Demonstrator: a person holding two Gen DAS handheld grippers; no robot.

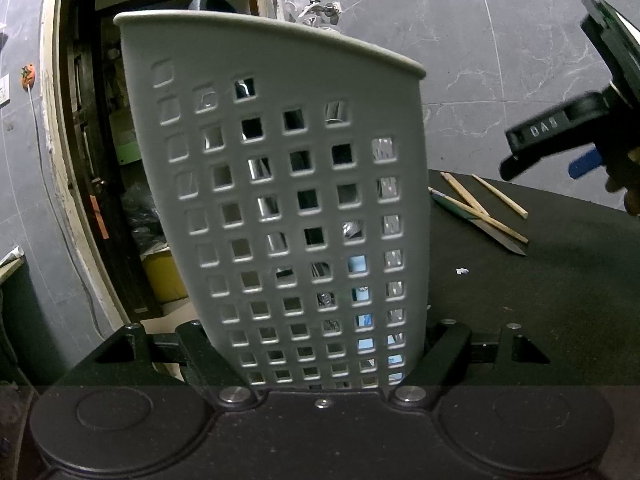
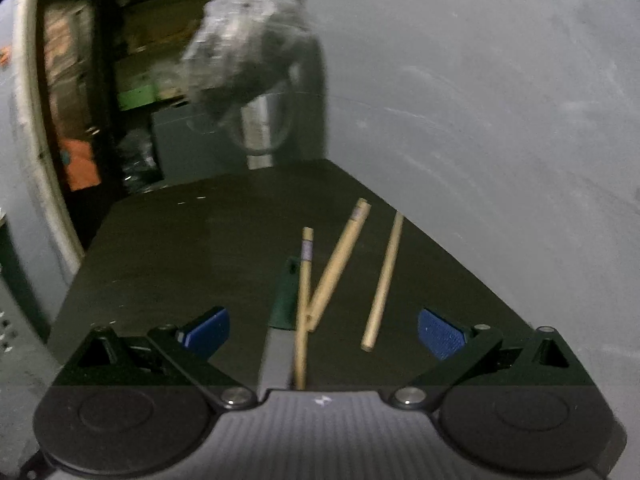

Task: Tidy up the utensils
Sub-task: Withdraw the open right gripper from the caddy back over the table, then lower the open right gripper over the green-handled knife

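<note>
A grey marble-patterned wall (image 1: pixel 500 40) and an open doorway (image 1: pixel 100 140) back a dark desk (image 1: pixel 540 300) where utensils are being sorted. At left, the left hand-held gripper (image 1: pixel 320 360) clamps the lower part of a tall, pale grey perforated utensil holder (image 1: pixel 280 180), its two arms pressed against either side; cutlery shows dimly through the square holes. Further right on the desk lie a green-handled knife (image 2: pixel 286 296) with two wooden chopsticks (image 2: pixel 340 260) crossed over it, and a third chopstick (image 2: pixel 384 280) just beside them, apart from the pair. At far right, the right hand-held gripper (image 2: pixel 322 332) hangs above these pieces with its blue-padded fingers (image 2: pixel 440 338) spread wide and nothing between the pads; the knife and chopsticks lie on the desk beneath the gap. The right wrist view is blurred.
</note>
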